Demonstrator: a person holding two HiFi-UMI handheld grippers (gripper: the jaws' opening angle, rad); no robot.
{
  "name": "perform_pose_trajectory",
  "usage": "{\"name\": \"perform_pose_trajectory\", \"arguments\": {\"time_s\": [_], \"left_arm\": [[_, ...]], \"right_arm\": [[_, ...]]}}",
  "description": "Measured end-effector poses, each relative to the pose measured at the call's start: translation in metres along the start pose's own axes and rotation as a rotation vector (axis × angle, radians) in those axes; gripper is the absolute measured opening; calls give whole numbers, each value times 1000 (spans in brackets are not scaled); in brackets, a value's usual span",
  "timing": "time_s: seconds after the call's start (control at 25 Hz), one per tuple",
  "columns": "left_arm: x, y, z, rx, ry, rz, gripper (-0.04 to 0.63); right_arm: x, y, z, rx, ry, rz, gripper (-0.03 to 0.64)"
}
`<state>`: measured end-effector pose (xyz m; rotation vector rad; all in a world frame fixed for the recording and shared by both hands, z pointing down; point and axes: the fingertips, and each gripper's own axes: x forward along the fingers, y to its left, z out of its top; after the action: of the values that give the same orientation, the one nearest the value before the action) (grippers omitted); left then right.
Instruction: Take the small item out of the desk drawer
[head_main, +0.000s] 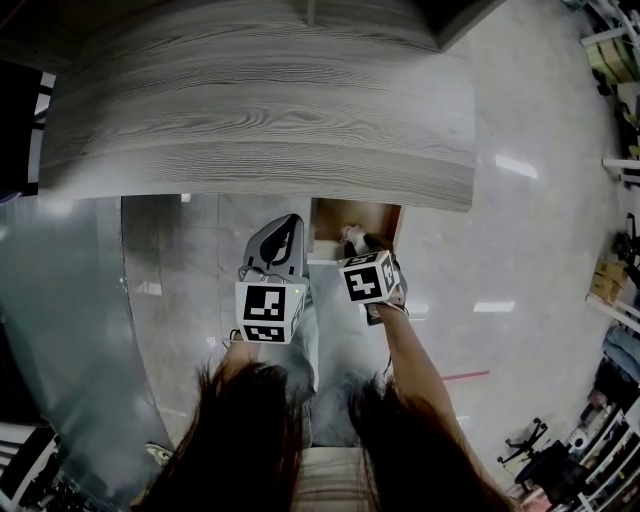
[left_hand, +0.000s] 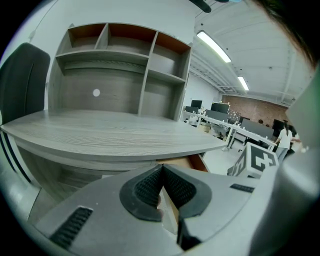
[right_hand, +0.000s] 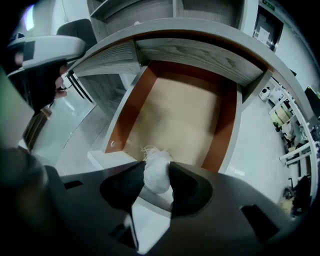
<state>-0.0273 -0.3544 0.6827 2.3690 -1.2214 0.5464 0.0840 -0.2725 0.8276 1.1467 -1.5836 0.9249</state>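
The open drawer (right_hand: 176, 112) has a tan bottom and reddish-brown sides, and sticks out from under the grey wood-grain desk top (head_main: 260, 120). A small white cloth bundle (right_hand: 157, 173) with frayed threads sits at the drawer's front edge, and my right gripper (right_hand: 156, 176) is shut on it with both dark pads against its sides. In the head view the right gripper (head_main: 352, 238) reaches into the drawer (head_main: 380, 215). My left gripper (left_hand: 161, 172) is shut with nothing in it and hangs just left of the drawer, below the desk edge (left_hand: 110, 132).
A shelf unit (left_hand: 125, 65) stands on the back of the desk. A black chair (left_hand: 22, 80) is at the left. A shiny curved panel (head_main: 60, 300) lies left of my arms. Office desks with monitors (left_hand: 235, 125) stand far off to the right.
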Motion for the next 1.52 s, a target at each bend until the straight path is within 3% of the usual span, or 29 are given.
{"name": "perform_pose_trajectory", "arguments": {"time_s": [1.52], "left_arm": [[-88, -46, 47, 80, -53, -18, 14]], "right_arm": [[-127, 15, 11, 61, -250, -77, 164]]}}
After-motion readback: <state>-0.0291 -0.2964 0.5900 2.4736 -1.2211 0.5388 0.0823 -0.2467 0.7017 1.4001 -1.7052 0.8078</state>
